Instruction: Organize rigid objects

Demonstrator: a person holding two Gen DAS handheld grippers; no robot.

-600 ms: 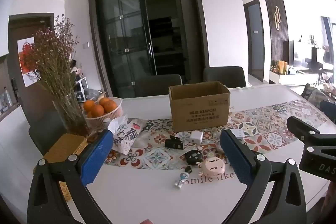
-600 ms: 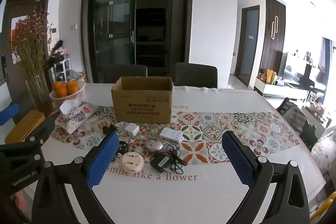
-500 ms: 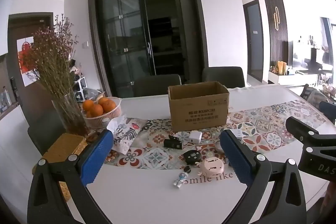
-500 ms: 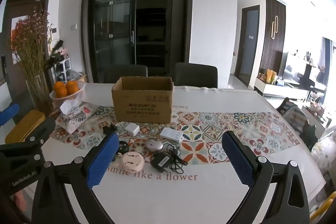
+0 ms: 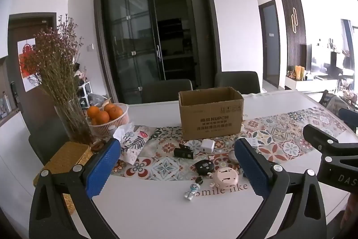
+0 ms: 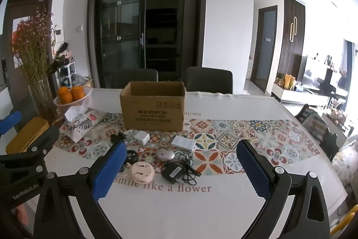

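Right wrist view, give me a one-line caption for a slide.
Open right tongs hover above small gadgets, including a pink round device and black charger, before a cardboard box.

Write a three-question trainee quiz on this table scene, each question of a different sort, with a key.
1. True or false: the cardboard box has its top flaps shut.
2. Multiple choice: what fills the white basket beside the vase? A) apples B) oranges C) chargers
3. Fill in: the black adapter with its tangled cord lies just right of the round ____ device.

Bonus fact for trainees: the left gripper and the right gripper both have their fingers spread wide, with nothing between them.

Key: 1 false, the box is open on top; 2 B; 3 pink.
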